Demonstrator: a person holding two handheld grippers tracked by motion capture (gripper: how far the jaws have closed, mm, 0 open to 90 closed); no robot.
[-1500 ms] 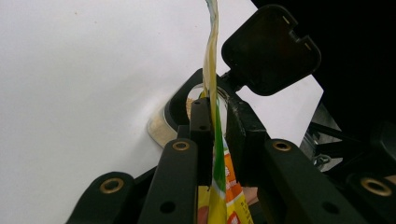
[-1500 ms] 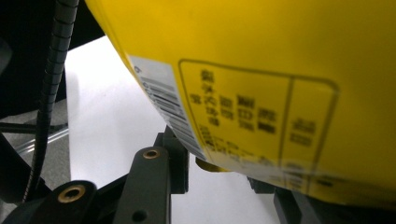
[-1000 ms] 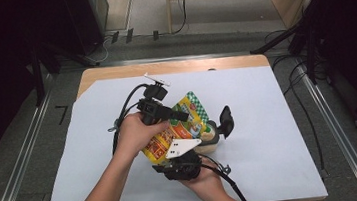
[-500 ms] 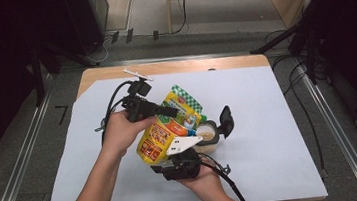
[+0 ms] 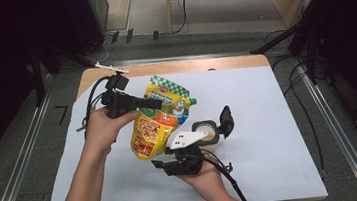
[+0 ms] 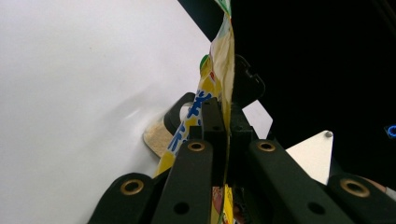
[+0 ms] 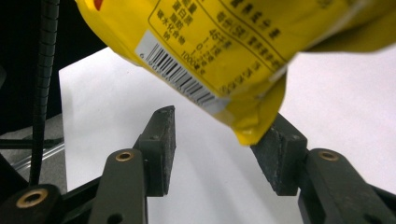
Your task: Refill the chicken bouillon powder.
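Observation:
A yellow pouch (image 5: 155, 125) with a green checked top hangs tilted above the white table cover (image 5: 269, 121). My left gripper (image 5: 158, 103) is shut on its upper left edge; in the left gripper view the jaws pinch the thin pouch edge (image 6: 219, 60). My right gripper (image 5: 165, 164) sits low at the front, just below the pouch's bottom. In the right gripper view the gripper (image 7: 217, 154) stands open, and the pouch's barcoded bottom corner (image 7: 233, 46) hangs just above the gap. A small round tan container (image 5: 205, 130) with a raised black lid (image 5: 226, 120) stands right of the pouch.
The wooden table's far edge (image 5: 173, 67) runs behind the white cover. Black cables (image 5: 89, 107) trail from the left gripper, and another cable (image 5: 230, 180) from the right. Metal rails (image 5: 338, 129) flank the table. Bare cover lies to the right.
The left gripper has moved left and up with the pouch, drawing it off the round container. The right gripper has stayed almost in place under the pouch's bottom.

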